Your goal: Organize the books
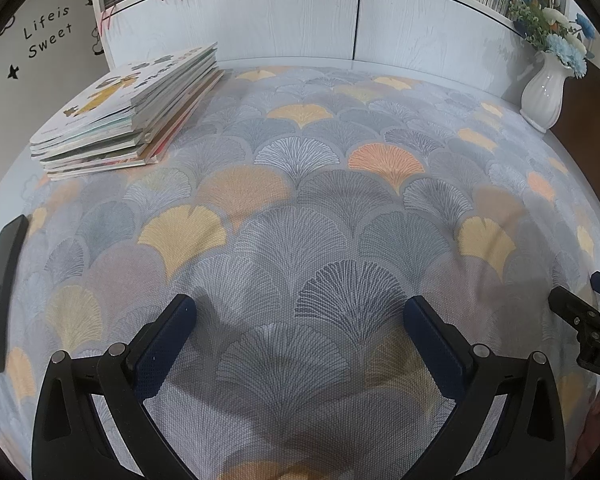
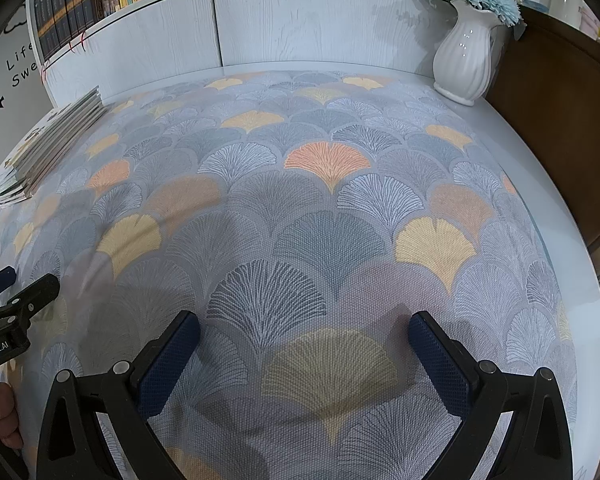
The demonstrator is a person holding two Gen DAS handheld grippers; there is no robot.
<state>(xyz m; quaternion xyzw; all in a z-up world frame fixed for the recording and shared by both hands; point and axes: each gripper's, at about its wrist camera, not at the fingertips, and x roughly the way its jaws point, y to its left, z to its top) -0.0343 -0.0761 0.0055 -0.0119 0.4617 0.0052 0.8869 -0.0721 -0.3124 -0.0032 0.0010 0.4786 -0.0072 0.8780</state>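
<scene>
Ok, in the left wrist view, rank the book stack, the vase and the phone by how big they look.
1. Book stack, clearly the largest in the picture.
2. Phone and vase: too alike to rank. The phone lies nearer, at the warped left edge; the vase stands farther back.

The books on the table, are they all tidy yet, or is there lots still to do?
Nothing looks done yet. The stack of books lies at the far left of the table, its edges uneven. Nothing is in hand: the left gripper and right gripper are both open and empty over the patterned cloth. Still left: reaching the stack, picking up books and sorting them.
</scene>
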